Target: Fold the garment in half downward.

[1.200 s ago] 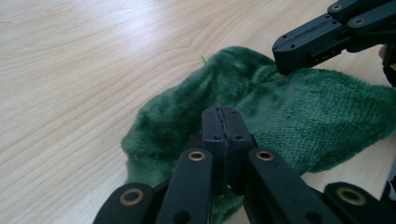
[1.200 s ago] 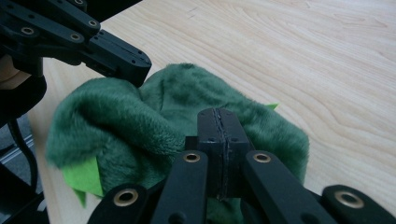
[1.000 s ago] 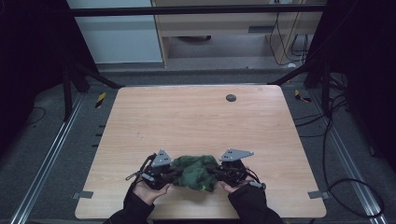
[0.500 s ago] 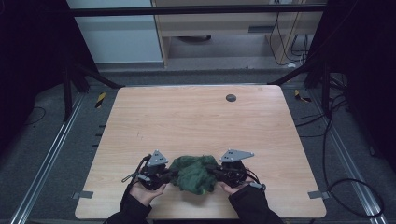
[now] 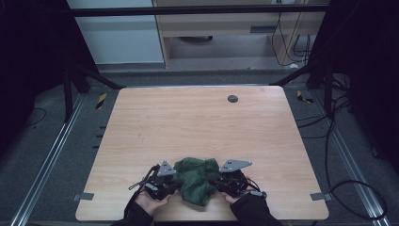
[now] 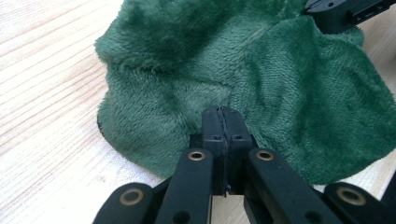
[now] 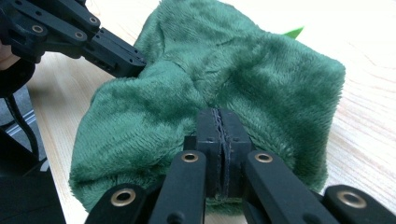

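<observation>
- The table (image 5: 197, 127) is bare apart from 1 crumpled green cloth (image 5: 195, 179) at its near edge, in front of the person.
- The cloth lies bunched between the 2 grippers, its long axis running left to right from one to the other.
- The left gripper (image 6: 223, 122) is clamped on the cloth's left edge.
- The right gripper (image 7: 219, 125) is clamped on its right edge.
- Both hands sit equally near, so drawing them apart would likely spread the cloth.

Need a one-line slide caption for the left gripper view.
Left gripper shut on a bunched green fleece cloth lying on a wooden table.
</observation>
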Demonstrator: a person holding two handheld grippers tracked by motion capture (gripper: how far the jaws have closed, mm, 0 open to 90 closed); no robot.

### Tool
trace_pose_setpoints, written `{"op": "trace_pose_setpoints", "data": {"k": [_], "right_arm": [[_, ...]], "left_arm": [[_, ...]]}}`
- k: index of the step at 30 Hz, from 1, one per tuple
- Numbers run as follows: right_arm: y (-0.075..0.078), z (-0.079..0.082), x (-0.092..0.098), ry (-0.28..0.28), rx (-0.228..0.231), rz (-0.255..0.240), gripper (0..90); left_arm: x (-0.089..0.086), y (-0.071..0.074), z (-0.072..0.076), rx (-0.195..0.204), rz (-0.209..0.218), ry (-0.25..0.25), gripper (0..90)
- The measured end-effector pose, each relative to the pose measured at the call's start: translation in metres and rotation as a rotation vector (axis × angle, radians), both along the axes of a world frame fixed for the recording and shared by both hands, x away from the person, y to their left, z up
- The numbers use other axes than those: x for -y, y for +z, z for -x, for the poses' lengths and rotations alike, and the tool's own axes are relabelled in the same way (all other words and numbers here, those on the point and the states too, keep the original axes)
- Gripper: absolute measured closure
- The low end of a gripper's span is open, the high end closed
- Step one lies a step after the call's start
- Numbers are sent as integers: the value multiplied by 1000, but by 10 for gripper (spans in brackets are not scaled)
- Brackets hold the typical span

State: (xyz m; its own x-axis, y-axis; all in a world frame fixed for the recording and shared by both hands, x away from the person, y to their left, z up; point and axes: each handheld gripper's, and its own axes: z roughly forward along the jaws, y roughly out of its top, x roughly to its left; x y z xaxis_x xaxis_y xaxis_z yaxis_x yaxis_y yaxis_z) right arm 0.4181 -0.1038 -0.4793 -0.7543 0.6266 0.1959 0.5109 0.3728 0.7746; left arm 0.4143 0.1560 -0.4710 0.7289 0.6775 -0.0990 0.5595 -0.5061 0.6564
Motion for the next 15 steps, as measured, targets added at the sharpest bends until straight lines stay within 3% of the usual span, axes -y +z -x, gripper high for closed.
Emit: {"op": "trace_pose_setpoints", "data": {"k": [8, 15], "right_arm": [[-5, -3, -1, -8, 4, 20, 885], [10, -5, 6, -25, 42, -31, 862]], "left_arm": [[-1, -2, -3, -2, 0, 10, 897], [-14, 16, -4, 63, 53, 44, 895]]}}
